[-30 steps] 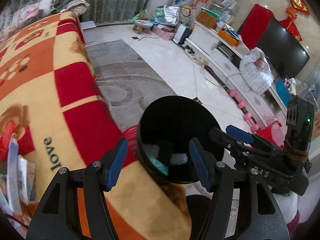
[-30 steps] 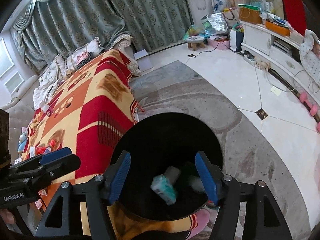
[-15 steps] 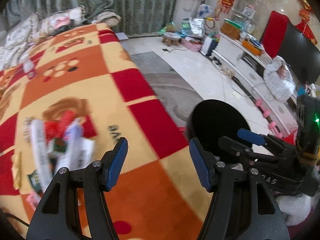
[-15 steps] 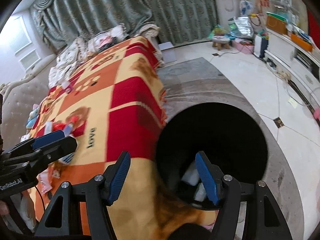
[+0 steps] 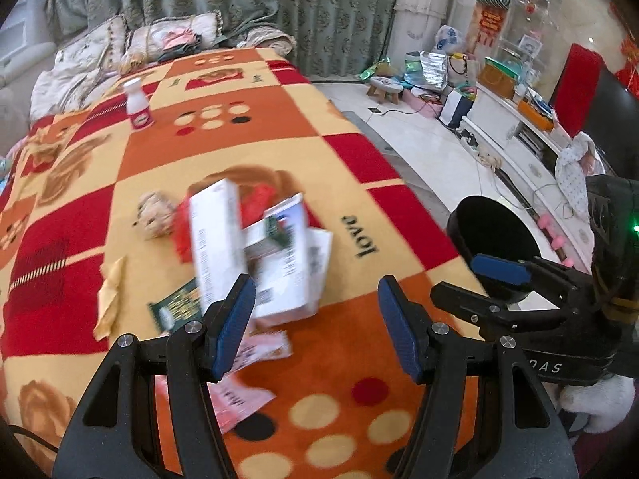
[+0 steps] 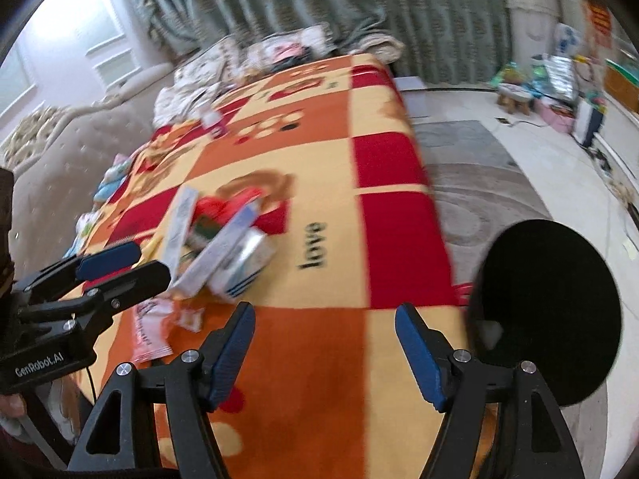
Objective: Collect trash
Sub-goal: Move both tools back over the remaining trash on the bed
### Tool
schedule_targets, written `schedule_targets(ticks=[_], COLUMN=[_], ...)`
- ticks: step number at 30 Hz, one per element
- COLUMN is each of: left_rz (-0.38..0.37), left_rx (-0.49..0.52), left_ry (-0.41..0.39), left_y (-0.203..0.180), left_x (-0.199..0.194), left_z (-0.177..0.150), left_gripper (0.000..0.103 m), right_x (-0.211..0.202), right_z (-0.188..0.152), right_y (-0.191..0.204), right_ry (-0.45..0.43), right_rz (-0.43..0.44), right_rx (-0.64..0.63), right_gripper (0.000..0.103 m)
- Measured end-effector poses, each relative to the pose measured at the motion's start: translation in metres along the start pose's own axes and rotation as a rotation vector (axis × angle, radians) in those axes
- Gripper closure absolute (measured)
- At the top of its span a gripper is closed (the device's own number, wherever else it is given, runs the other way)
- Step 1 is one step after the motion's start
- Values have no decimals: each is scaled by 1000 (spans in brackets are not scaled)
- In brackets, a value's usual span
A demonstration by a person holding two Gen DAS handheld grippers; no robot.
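Trash pile (image 5: pixel 255 247) of blurred cartons and paper boxes lies mid-blanket (image 5: pixel 223 147) on the bed, next to the printed word "love". A crumpled paper ball (image 5: pixel 153 215) sits just left of it, pink wrappers (image 5: pixel 247 375) nearer the camera, a white bottle (image 5: pixel 137 105) stands far back. Black bin (image 6: pixel 547 311) sits on the floor off the blanket's right edge, white scraps inside. Left gripper (image 5: pixel 315 323) jaws apart, empty, above the pile's near edge. Right gripper (image 6: pixel 325 355) jaws have just been opening, nothing between them, over bare blanket between pile and bin.
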State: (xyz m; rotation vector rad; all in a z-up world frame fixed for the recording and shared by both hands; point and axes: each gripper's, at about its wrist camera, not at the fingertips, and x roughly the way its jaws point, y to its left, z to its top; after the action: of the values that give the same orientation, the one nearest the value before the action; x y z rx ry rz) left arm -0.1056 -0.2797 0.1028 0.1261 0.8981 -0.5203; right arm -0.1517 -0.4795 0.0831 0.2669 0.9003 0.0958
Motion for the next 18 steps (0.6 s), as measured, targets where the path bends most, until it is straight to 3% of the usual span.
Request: schedule_targets(ticks=[5,18], left_rz=[-26,42], left_rx=[-48,-87], left_ry=[30,64], left_y=[31,86], left_x=[-4,-11], left_z=[-11,-33], left_gripper=[40,40], right_x=[19,48], right_z=[-3,-6], right_y=[33,92], right_ry=[45,124], right_rz=[37,96], right_rx=[-44,-149], right_gripper=[32,32])
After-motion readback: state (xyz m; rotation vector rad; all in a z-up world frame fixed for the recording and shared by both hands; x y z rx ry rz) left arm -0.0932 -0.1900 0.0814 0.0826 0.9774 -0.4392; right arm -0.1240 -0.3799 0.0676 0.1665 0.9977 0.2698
